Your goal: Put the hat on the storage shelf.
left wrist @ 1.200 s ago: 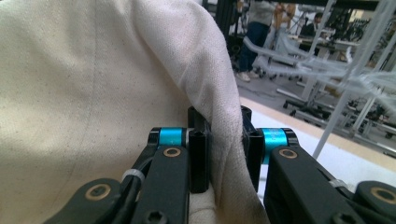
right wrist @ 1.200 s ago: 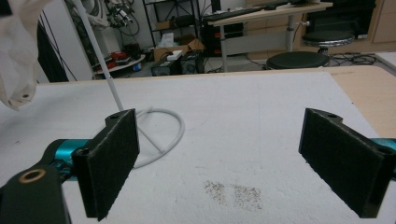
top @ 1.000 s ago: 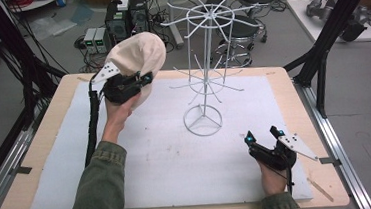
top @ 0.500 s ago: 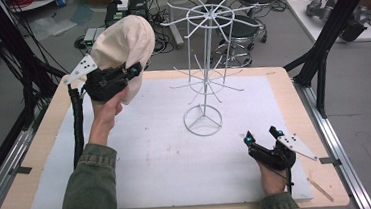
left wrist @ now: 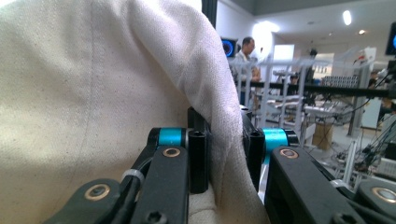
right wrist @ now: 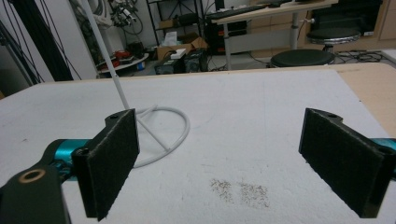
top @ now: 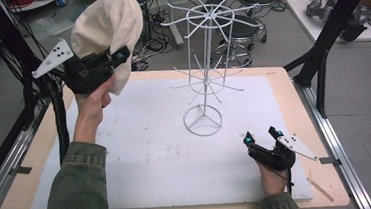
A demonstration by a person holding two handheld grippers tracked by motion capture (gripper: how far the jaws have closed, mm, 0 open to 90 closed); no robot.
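The fingers [left wrist: 198, 161] of the left gripper [top: 101, 66] are clamped on a fold of one cream cloth cap [top: 107, 28], held high beyond the tabletop's [top: 293, 96] far left edge, left forearm raised steeply. We count one white wire rack [top: 205, 68] standing mid-tabletop on its ring base. The right gripper [top: 262, 139] rests low at the near right, its two pads [right wrist: 112, 161] wide apart, seemingly touching nothing.
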